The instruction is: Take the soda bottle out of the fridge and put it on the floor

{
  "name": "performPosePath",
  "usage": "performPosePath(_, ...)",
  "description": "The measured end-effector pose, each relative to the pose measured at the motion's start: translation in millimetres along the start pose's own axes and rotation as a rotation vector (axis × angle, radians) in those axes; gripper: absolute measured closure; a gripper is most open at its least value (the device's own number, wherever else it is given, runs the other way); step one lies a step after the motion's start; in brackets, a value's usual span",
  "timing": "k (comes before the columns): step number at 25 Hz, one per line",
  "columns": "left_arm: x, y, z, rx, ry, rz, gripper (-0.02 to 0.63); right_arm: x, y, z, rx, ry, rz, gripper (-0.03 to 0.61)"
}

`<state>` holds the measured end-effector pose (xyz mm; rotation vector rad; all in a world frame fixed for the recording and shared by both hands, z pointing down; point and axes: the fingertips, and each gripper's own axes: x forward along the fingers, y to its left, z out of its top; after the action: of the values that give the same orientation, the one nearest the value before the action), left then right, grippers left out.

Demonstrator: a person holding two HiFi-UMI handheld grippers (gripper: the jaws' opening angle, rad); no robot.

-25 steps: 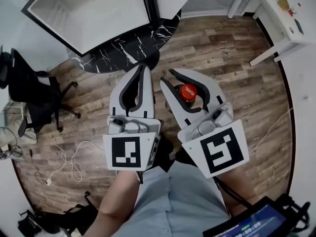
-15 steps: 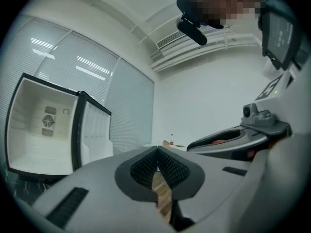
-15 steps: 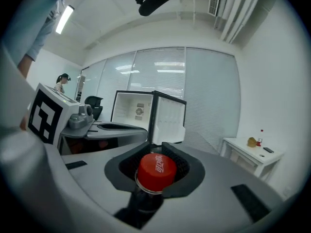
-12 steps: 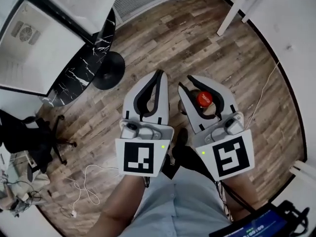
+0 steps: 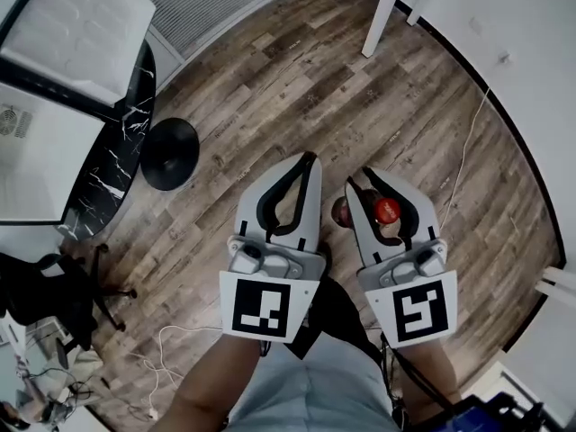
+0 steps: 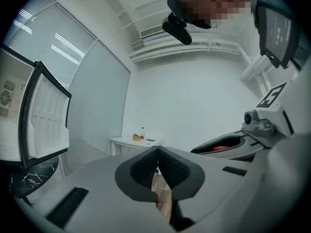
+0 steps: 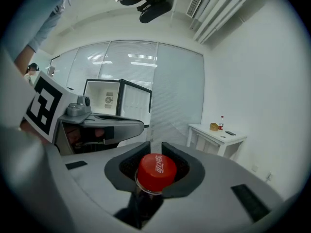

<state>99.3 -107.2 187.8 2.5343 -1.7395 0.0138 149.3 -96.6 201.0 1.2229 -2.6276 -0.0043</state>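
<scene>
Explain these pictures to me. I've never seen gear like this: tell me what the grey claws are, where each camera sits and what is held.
No robot here: a person holds a two-jaw gripper in each hand. One picture comes from a camera on the person's head, looking down at the wooden floor. The other two cameras ride on the grippers and look along their jaws. The left gripper is shut and empty. The right gripper is clamped on the neck of a soda bottle, just under its red cap, above the floor. The open fridge is at the head view's left edge.
</scene>
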Motion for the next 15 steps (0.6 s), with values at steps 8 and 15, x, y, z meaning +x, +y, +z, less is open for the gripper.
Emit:
performPosePath(8, 42, -15, -67, -0.011, 0.070, -0.064, 0.601, 12, -31, -77, 0.027, 0.059, -0.048, 0.494)
performPosePath(15, 67, -22, -145, -0.008, 0.141, -0.122, 0.601, 24, -45, -159, 0.043, 0.106, -0.091, 0.496)
